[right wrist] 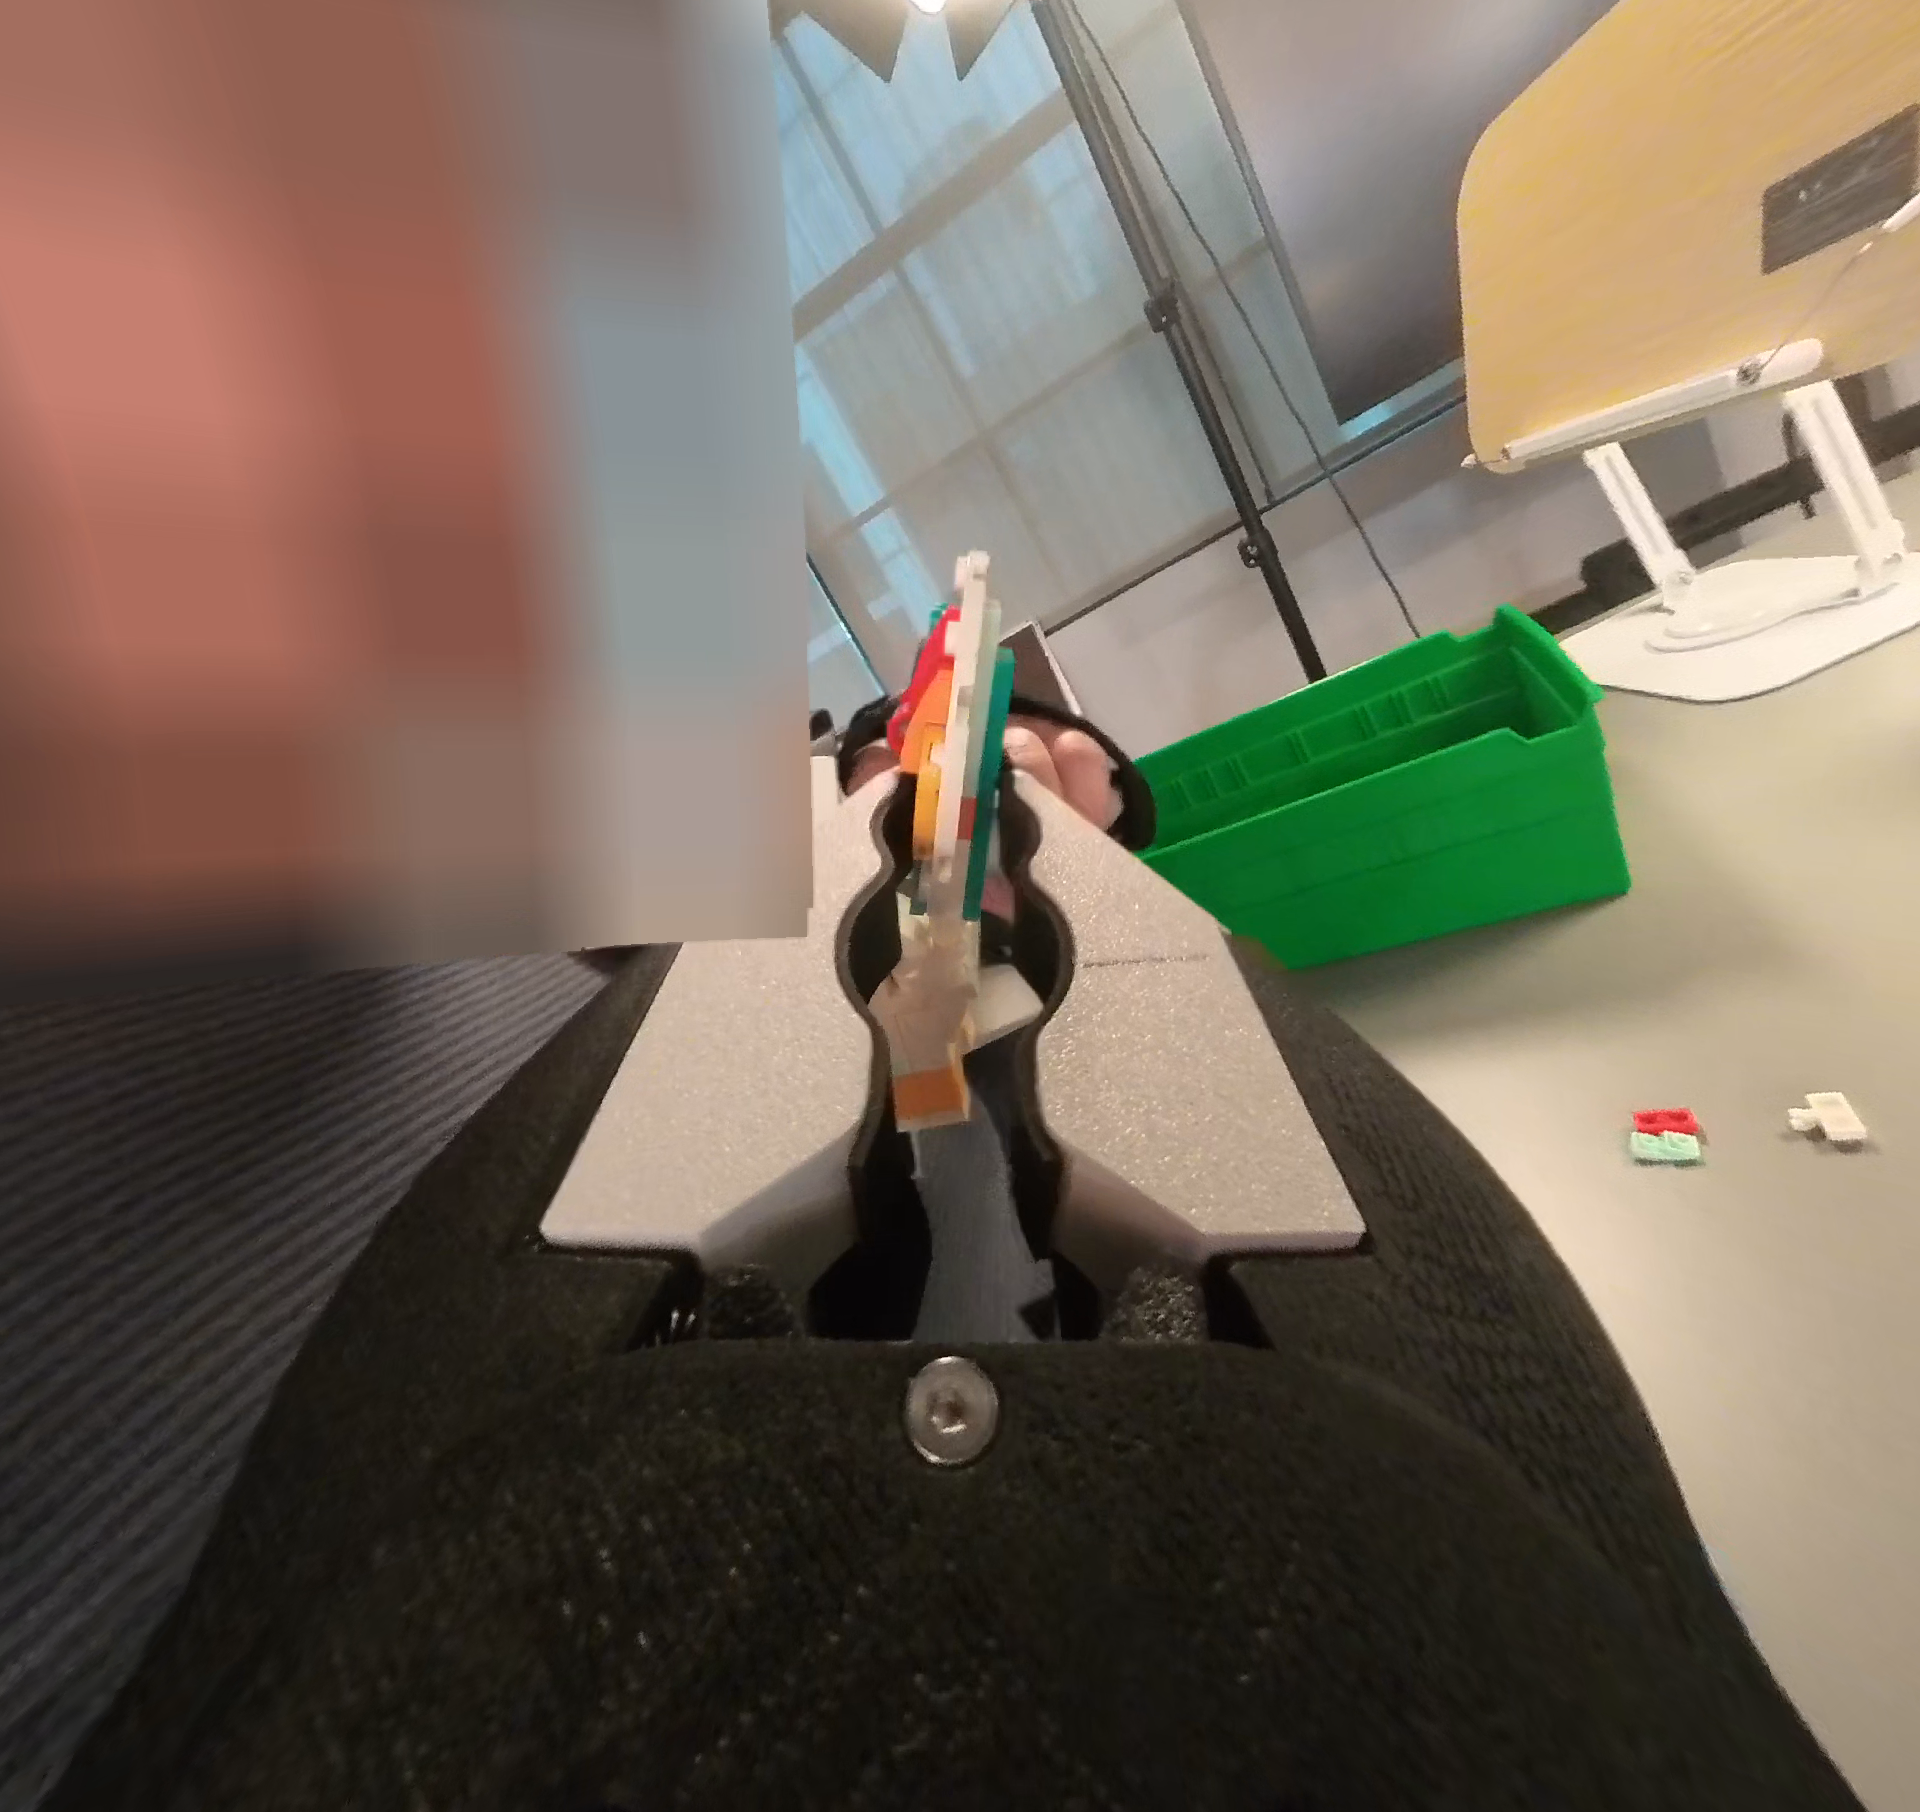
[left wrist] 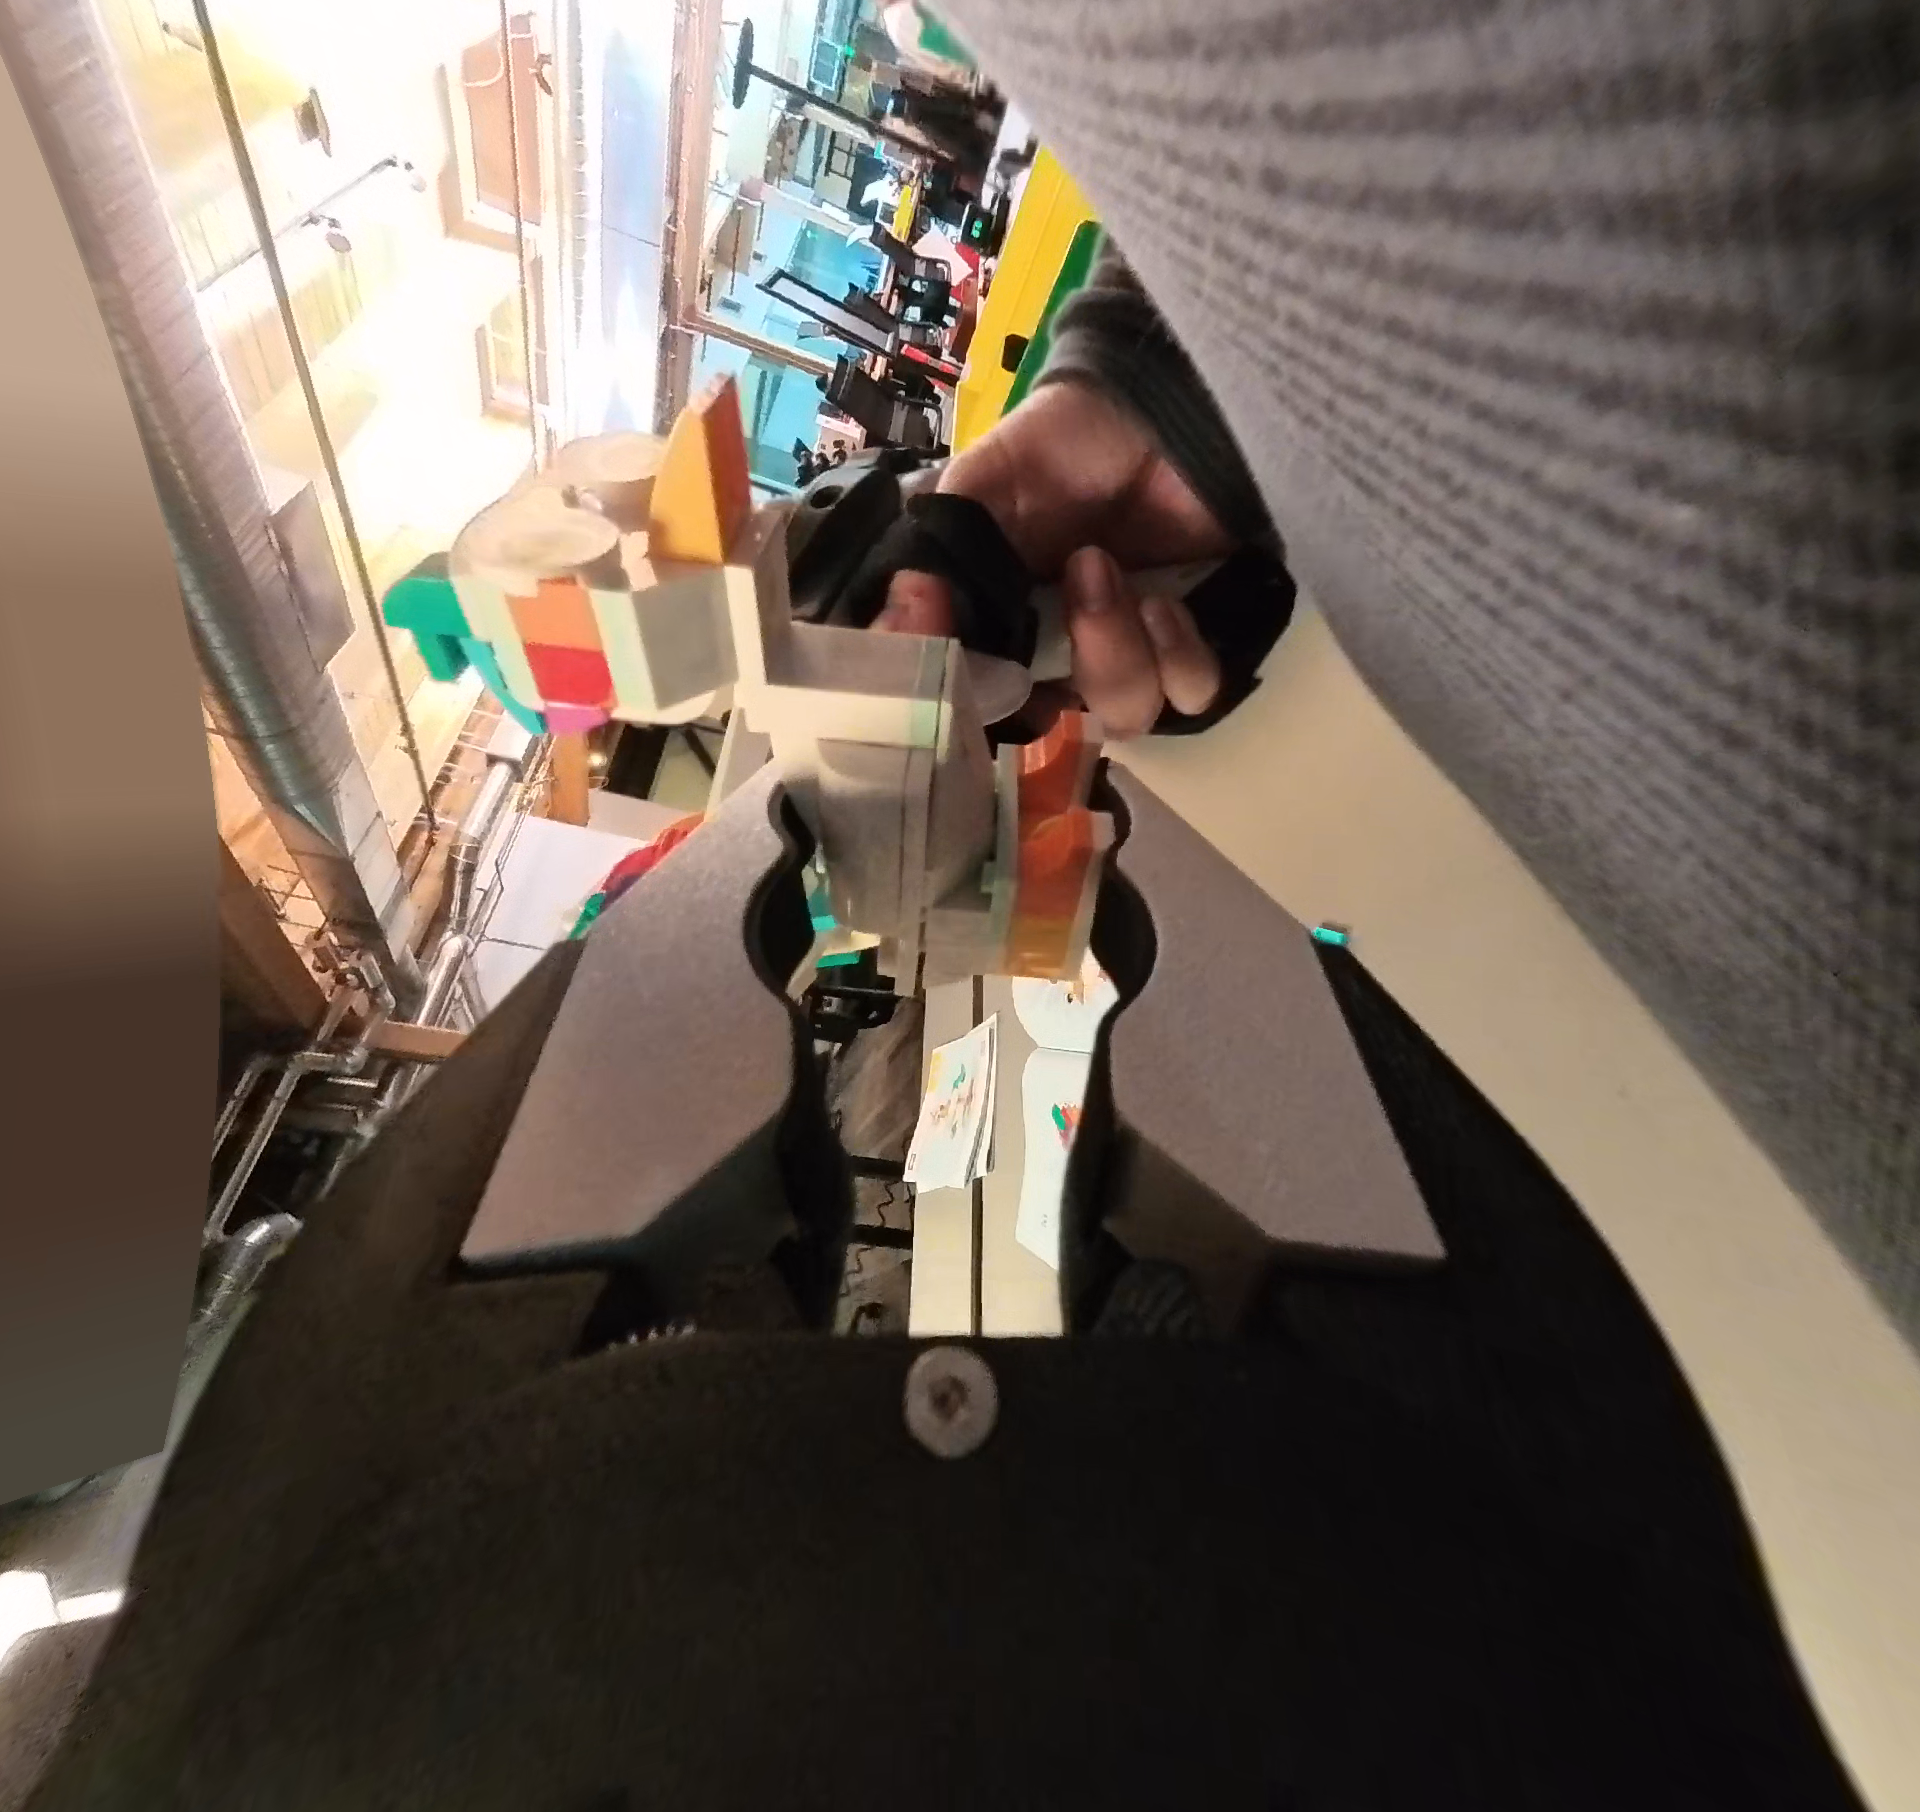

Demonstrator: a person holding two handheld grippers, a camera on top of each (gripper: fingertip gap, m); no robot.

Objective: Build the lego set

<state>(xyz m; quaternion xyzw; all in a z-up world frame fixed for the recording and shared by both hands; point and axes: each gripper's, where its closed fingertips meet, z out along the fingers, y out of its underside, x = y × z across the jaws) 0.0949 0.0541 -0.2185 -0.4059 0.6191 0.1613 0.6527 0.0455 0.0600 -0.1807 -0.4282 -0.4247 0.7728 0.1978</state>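
Between the fingers of the left gripper we see the lego model clamped, held up off the counter. The right gripper pinches the same model, seen edge-on in its view. A person's hand shows just behind. On the counter beyond stand a green bin, a red-and-green brick pair and a white piece, apart.
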